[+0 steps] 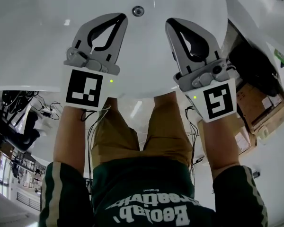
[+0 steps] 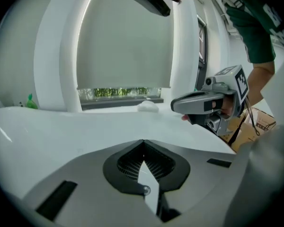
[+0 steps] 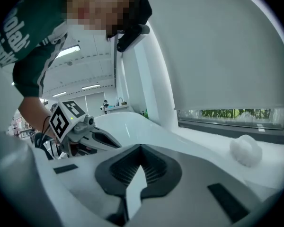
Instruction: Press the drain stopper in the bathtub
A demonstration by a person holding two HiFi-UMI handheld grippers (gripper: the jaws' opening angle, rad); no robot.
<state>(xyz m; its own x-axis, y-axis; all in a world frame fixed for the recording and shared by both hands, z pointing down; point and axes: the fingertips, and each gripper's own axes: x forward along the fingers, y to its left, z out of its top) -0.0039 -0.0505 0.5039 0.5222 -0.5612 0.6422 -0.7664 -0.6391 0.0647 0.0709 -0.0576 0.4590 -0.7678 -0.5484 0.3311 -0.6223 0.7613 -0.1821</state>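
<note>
A small round metal drain stopper (image 1: 138,11) sits in the white bathtub (image 1: 33,37) at the top of the head view. Both grippers hover over the near rim, pointing at the basin. My left gripper (image 1: 119,18) is shut with nothing in it, its tips just below and left of the stopper. My right gripper (image 1: 173,22) is also shut and holds nothing, its tips to the stopper's right. In the left gripper view the jaws (image 2: 143,143) meet at their tips, and the right gripper (image 2: 206,104) shows beside them. The stopper is hidden in both gripper views.
Cardboard boxes (image 1: 258,110) stand on the floor to the right of the tub. Cables (image 1: 47,111) lie on the floor at the left. Beyond the tub, a white lump (image 3: 246,150) rests on the window ledge under a lowered blind (image 2: 125,41).
</note>
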